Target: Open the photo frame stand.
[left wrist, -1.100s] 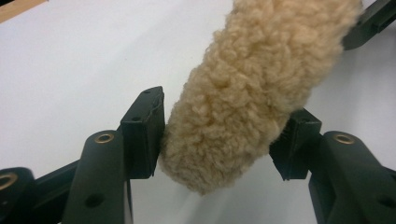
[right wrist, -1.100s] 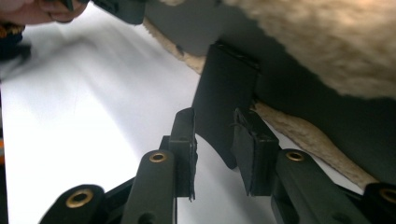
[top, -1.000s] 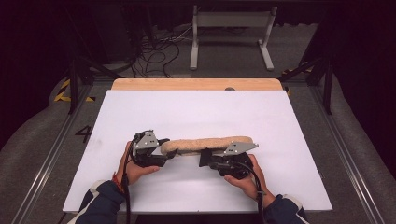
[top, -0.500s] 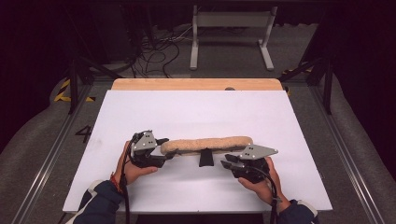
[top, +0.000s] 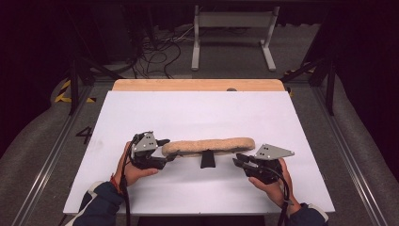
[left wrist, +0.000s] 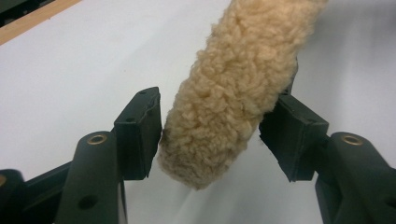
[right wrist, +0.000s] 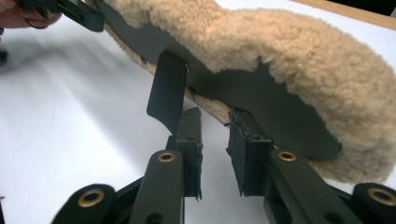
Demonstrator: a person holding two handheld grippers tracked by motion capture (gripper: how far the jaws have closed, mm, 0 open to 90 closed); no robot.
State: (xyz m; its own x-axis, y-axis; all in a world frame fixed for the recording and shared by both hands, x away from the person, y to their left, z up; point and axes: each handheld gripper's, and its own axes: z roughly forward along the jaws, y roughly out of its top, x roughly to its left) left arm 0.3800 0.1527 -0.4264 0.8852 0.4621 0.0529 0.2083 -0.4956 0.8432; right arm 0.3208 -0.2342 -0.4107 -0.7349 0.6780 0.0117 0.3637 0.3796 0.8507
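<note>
The left claw (left wrist: 210, 135) clamps one rounded end of a long, curly tan fleece pad (top: 209, 145) held above the white worktop (top: 197, 113). The right claw (right wrist: 215, 154) gapes narrowly, empty, near its smooth black backing (right wrist: 261, 98), whose far end is cut off.

A: Any writing to read here?
B: Just one mark: a dark "4" (top: 84, 135) at the left of the frame, on the grey floor (top: 56, 141) just beside the white tabletop (top: 197, 113).
A: Nothing on the tabletop itself?
B: No letters or labels I can read there.
</note>
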